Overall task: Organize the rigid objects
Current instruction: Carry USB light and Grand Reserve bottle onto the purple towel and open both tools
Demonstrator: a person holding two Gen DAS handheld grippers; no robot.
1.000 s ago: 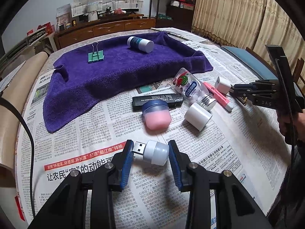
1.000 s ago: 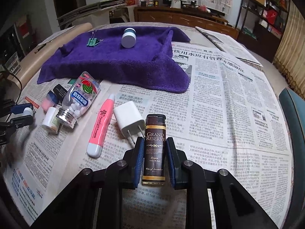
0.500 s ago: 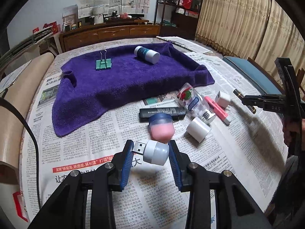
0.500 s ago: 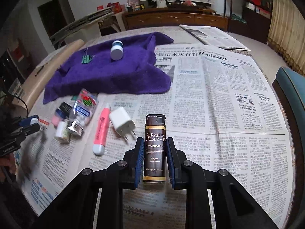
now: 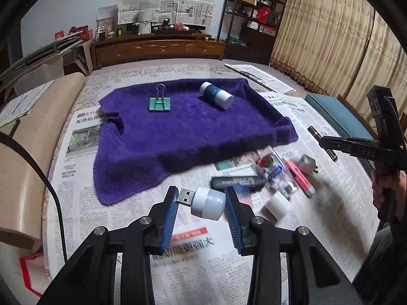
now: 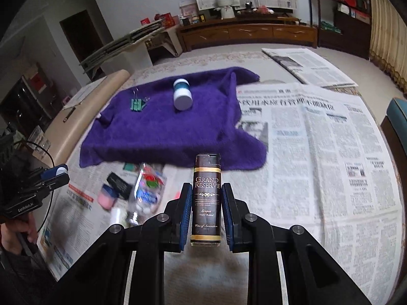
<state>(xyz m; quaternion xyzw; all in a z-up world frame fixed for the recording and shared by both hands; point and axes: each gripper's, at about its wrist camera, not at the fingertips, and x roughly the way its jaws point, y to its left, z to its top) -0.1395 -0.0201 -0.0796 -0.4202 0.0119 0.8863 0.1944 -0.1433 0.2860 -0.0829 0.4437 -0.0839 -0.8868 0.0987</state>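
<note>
The purple towel (image 5: 188, 137), thick and fuzzy with rumpled edges, lies on newspaper (image 6: 330, 152) spread over the table. On the towel rest a green metal binder clip (image 5: 159, 103) with wire handles and a short white cylinder jar with a teal label (image 5: 216, 98), lying on its side.

The left gripper (image 5: 201, 207) pinches a small white USB lamp (image 5: 206, 203), its rounded plastic body and its metal plug caught between the ribbed blue pads (image 5: 170, 218), held above the newspaper just in front of the towel's near edge.

The right gripper (image 6: 206, 213) clamps a slim dark lighter (image 6: 206, 198), a glossy brown rectangular body with gold bands and "Grand Reserve" lettering, held upright in front of the towel's near edge.

On the newspaper beside the towel's near corner sits a blurred cluster: a flat black bar (image 5: 237, 181), a clear plastic bottle holding small white pieces (image 5: 273, 171), a pink marker (image 5: 299, 176), a white plug adapter (image 5: 306, 164), a white cap (image 5: 277, 206), and a pink jar with a blue lid (image 6: 108, 197).
</note>
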